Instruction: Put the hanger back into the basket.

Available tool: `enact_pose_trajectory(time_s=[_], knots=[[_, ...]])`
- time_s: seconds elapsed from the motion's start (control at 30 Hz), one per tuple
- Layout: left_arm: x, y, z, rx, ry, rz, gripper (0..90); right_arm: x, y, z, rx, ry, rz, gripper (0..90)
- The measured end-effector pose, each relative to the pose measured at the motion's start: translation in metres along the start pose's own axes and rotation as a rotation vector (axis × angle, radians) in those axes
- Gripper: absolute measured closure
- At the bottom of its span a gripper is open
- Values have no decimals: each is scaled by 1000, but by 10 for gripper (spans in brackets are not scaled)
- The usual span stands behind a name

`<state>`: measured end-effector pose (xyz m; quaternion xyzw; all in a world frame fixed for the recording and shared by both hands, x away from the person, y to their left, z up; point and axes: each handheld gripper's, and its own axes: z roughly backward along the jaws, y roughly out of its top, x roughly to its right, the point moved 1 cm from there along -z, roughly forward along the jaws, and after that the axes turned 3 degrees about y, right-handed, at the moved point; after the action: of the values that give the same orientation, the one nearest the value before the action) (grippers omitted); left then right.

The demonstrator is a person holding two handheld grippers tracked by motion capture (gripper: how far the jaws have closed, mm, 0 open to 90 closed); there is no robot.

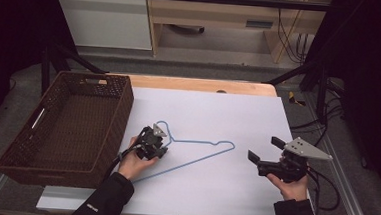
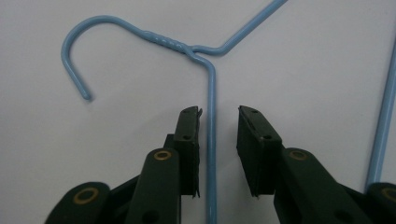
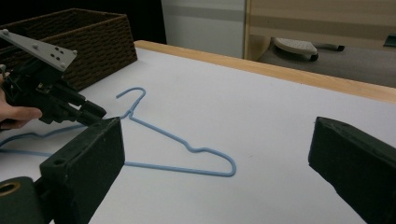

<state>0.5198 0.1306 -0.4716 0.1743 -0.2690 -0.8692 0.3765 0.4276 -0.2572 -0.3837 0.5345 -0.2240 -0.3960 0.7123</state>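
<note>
The thin blue wire hanger point(image 1: 196, 150) lay flat on the white counter point(image 1: 233, 190); its shoulder wire ran lengthwise between the left tool's point(image 2: 218, 133) unclosed jaws, near one pad, while the right tool point(image 1: 265, 154) gaped apart

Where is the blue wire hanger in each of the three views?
High view: hanger lies mid-table, right of the basket.
Left gripper view: hook at top left, one wire between the jaws.
Right gripper view: left of centre.
Shared landmark: the hanger's hook.
</note>
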Motion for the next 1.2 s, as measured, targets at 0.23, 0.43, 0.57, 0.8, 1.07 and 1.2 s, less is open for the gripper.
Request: enact_pose_trajectory(time_s=[0.23,0.43,0.57,0.8,1.07,1.2], knots=[[2,1,0,-13,5,-7,756,0,0,0,-1,2,2,41],[3,2,1,-31,4,1,819,0,0,0,-5,5,1,42],[7,3,1,-43,27,-19,857,-1,0,-2,-2,5,-2,41],[7,4,1,-43,28,-11,867,-2,-1,-3,-9,8,5,41],[11,4,7,-11,56,-19,869,-3,-2,-5,-16,13,11,43],[13,6,15,26,71,-22,869,-4,-2,-7,-20,16,14,45]])
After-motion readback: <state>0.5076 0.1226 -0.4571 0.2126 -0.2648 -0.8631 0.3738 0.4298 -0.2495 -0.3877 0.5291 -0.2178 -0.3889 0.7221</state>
